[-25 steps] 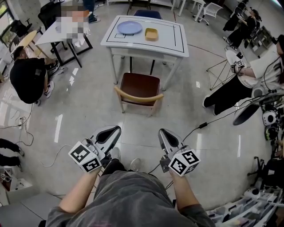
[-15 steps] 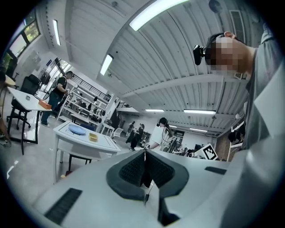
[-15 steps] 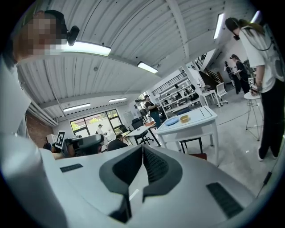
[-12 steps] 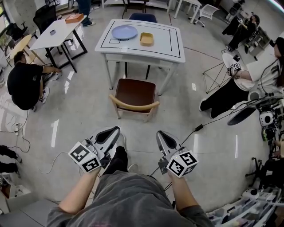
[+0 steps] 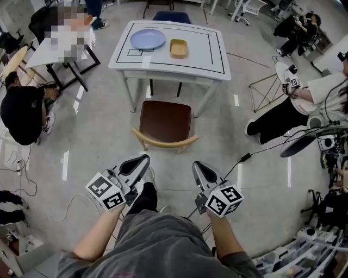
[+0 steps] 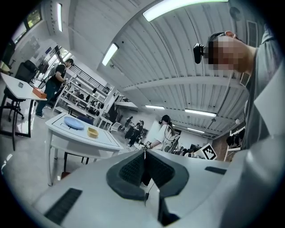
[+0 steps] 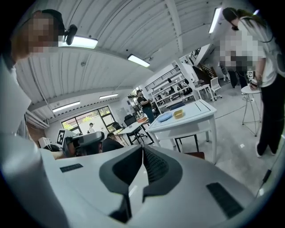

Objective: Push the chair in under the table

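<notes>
The chair (image 5: 166, 119), with a brown seat and a curved wooden backrest, stands on the floor (image 5: 103, 136) at the near side of the white bench (image 5: 202, 54). Its back is turned toward the wearer of the camera. The seat's far edge sits about level with the bench's near edge (perhaps just tucked beneath it, though the steep angle makes that hard to judge). Most of the chair is out in the open.

On the bench lie a blue plate (image 5: 147, 38) and, just beside it, a yellow bowl (image 5: 179, 48). A dark blue chair (image 5: 171, 16) is at the bench's far side.

Short of the backrest and not touching it, the left gripper (image 5: 140, 160) and right gripper (image 5: 198, 166) are held side by side, both aimed toward the chair. Each gripper view shows the fingers pressed together with nothing between them.

A cable (image 5: 239, 160) crosses the floor. A person in black (image 5: 19, 108) sits off to the left and a person in a white top (image 5: 307, 95) to the right.
</notes>
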